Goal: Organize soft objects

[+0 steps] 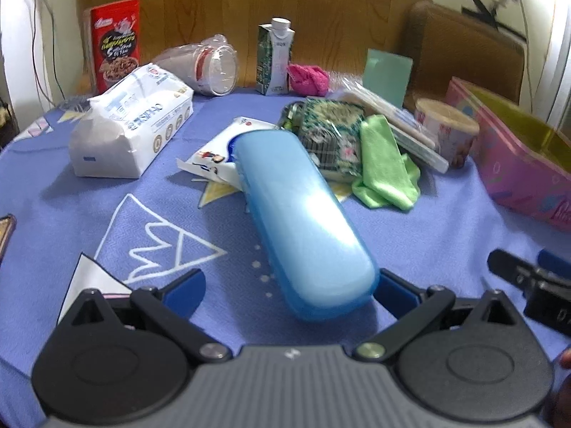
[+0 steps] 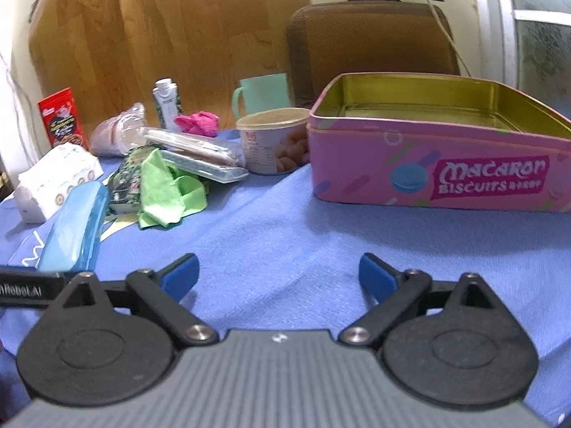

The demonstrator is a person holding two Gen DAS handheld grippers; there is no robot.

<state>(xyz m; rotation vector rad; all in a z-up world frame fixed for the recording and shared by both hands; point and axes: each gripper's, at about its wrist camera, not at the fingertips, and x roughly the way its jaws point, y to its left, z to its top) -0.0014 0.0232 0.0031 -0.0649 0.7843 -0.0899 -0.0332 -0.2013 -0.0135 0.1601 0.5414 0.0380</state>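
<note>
A green cloth (image 1: 385, 164) lies crumpled on the blue tablecloth beside a patterned green pouch (image 1: 328, 135); it also shows in the right wrist view (image 2: 164, 189). A pink cloth (image 1: 307, 77) sits at the back by a carton, also in the right wrist view (image 2: 198, 122). A pink open biscuit tin (image 2: 439, 174) stands at right, its inside bare. My left gripper (image 1: 291, 287) is open, its fingers on either side of the near end of a light blue case (image 1: 303, 221). My right gripper (image 2: 278, 278) is open and holds nothing, low over bare cloth in front of the tin.
A white tissue pack (image 1: 128, 128), red snack box (image 1: 116, 42), plastic cups in a bag (image 1: 207, 66), drink carton (image 1: 274, 59), snack tub (image 1: 446, 130), teal mug (image 2: 264, 94) and flat plastic packets (image 2: 200, 157) crowd the table's back. A brown chair (image 2: 371, 42) stands behind.
</note>
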